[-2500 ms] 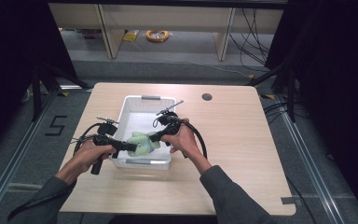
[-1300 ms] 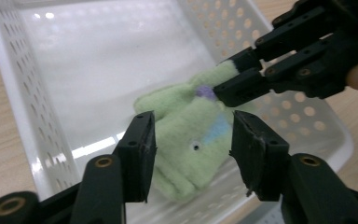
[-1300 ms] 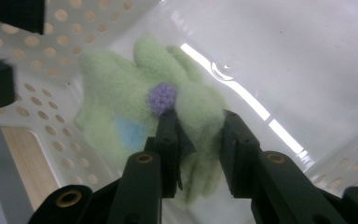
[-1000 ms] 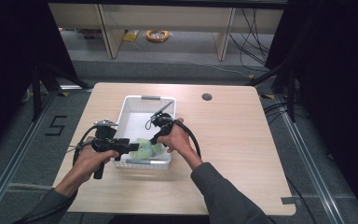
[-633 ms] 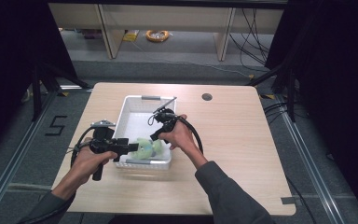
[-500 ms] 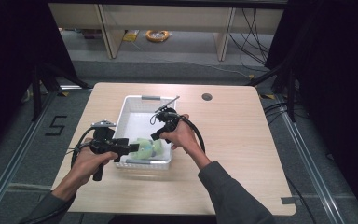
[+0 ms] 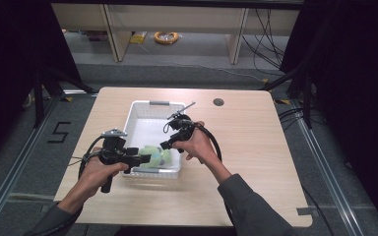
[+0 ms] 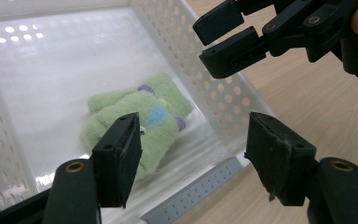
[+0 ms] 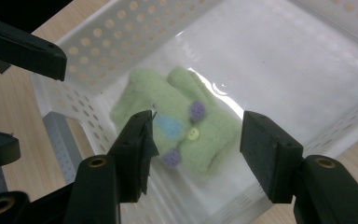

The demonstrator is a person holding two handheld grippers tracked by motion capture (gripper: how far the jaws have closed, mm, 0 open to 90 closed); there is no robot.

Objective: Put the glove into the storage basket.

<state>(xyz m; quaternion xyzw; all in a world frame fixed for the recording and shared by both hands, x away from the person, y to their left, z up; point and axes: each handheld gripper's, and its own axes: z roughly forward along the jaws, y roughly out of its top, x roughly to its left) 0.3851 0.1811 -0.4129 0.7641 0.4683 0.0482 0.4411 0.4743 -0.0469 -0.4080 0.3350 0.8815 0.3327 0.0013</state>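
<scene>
1. Biggest risk from where I'm standing: both grippers hang right over the near end of the white perforated basket (image 7: 139, 110), so if either hand drops back down without looking, a jaw could clip the basket wall and shove the whole thing along the wooden table (image 7: 256, 147).
2. Second worry: the green felt garment (image 9: 179, 123) is soft and loosely folded. Any nudge from a jaw coming back in would probably unfold it or drag it up the side.
3. Left gripper (image 8: 193, 158): jaws apart and they've just been opening, nothing between the pads. It sits at the basket's near-left corner, pointing in over the rim.
4. Right gripper (image 9: 196, 149): same deal, jaws apart, just been opening, empty. It hovers above the basket's near-right side, clear of the garment.
5. The garment lies flat on the basket floor at the near end, close to the near wall, touching neither gripper.
6. Looks-wise: pale green, fuzzy, folded into a small bundle with two sleeve-like bits sticking out. There's a light blue patch, a small yellow button (image 9: 193, 134) and a couple of purple dots on it.
7. My guess is it's been set down and the hands just need to back away cleanly.
</scene>
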